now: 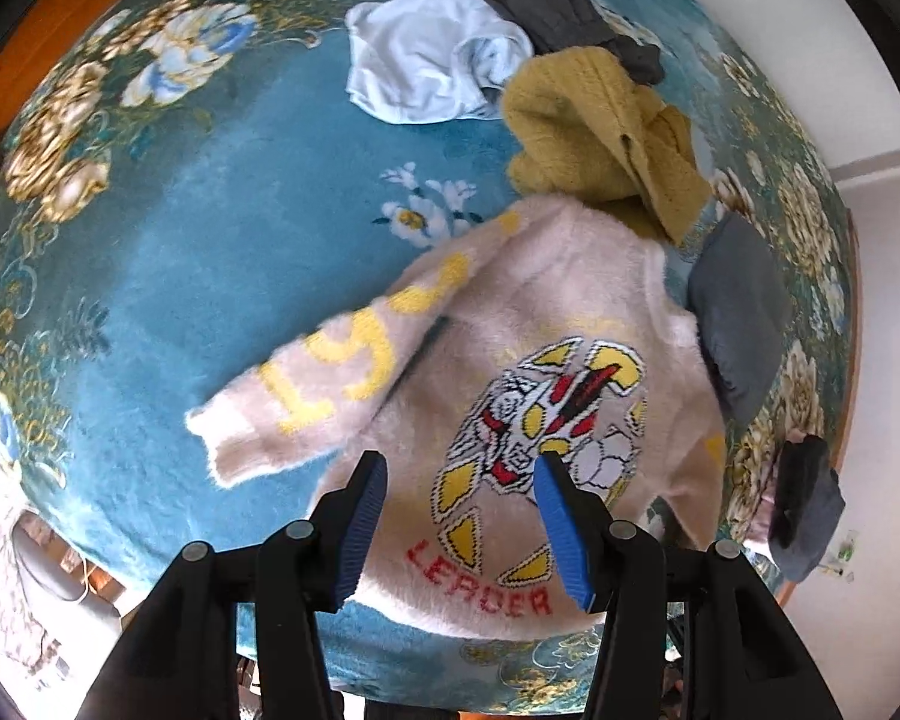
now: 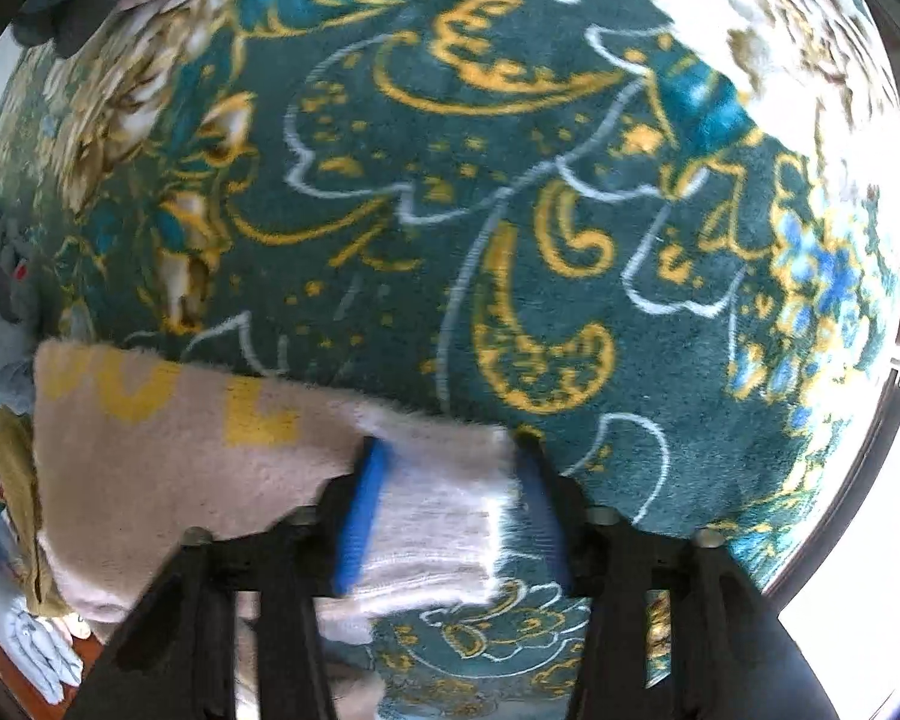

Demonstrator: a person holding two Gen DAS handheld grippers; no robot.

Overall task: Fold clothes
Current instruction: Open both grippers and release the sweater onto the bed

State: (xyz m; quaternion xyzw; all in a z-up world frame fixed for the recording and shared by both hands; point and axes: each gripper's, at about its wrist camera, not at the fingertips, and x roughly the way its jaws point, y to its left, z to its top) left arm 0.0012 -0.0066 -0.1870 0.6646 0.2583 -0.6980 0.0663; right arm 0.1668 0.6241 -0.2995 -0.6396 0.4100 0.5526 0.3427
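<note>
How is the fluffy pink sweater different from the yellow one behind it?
The pink sweater lies spread out fairly flat, while the yellow sweater sits crumpled in a heap. The pink sweater has a cartoon picture, red letters and yellow numbers on its sleeve; the yellow sweater looks plain. The pink sweater lies right under the open left gripper; the yellow sweater lies farther off. Both look fuzzy and rest on the blue flowered carpet.

black gripper (image 1: 459, 519) arms, ribbed blue pads (image 1: 561, 531), grey pivot pins

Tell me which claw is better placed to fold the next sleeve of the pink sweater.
Right, probably. The right claw already straddles the sleeve cuff, open. The left claw hovers open over the sweater chest graphic, away from the other sleeve.
</note>
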